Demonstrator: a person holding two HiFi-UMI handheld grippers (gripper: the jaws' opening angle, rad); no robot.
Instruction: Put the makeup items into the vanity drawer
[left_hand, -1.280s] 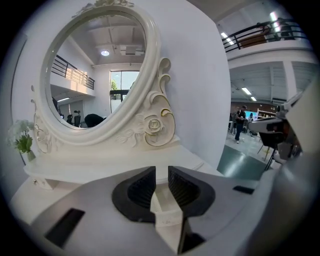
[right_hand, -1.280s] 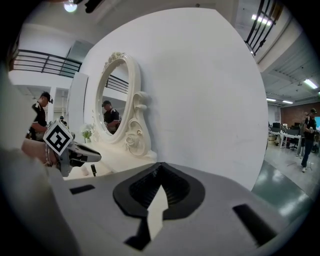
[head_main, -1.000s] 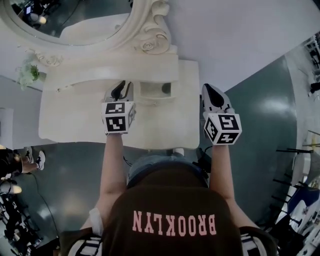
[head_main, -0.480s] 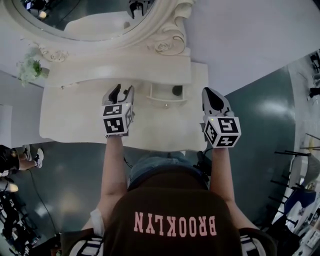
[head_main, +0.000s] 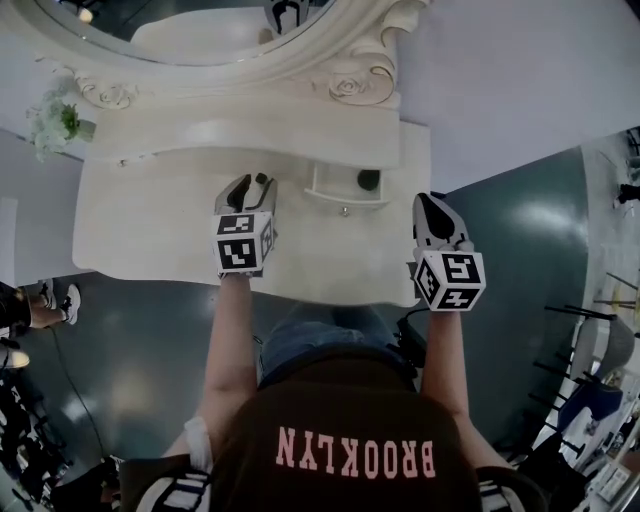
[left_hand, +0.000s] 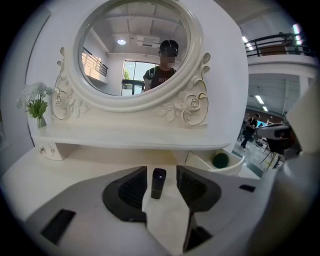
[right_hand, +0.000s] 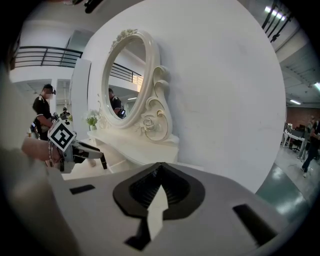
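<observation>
A small black makeup tube stands upright on the white vanity top, between the jaws of my left gripper and touching neither pad. Those jaws have just opened and stand wide. In the head view the left gripper hovers over the tabletop, left of the open drawer. A dark green round item lies in that drawer. My right gripper hangs off the vanity's right end; its jaws meet with nothing between them.
An oval mirror in an ornate frame stands on a raised shelf at the back. A small vase of white flowers stands at the back left. The white wall runs behind. Dark green floor lies right of the vanity.
The left jaws have spread apart, leaving the black tube standing free. Both grippers have sunk and drawn back toward the vanity's near side. The drawer stays open.
</observation>
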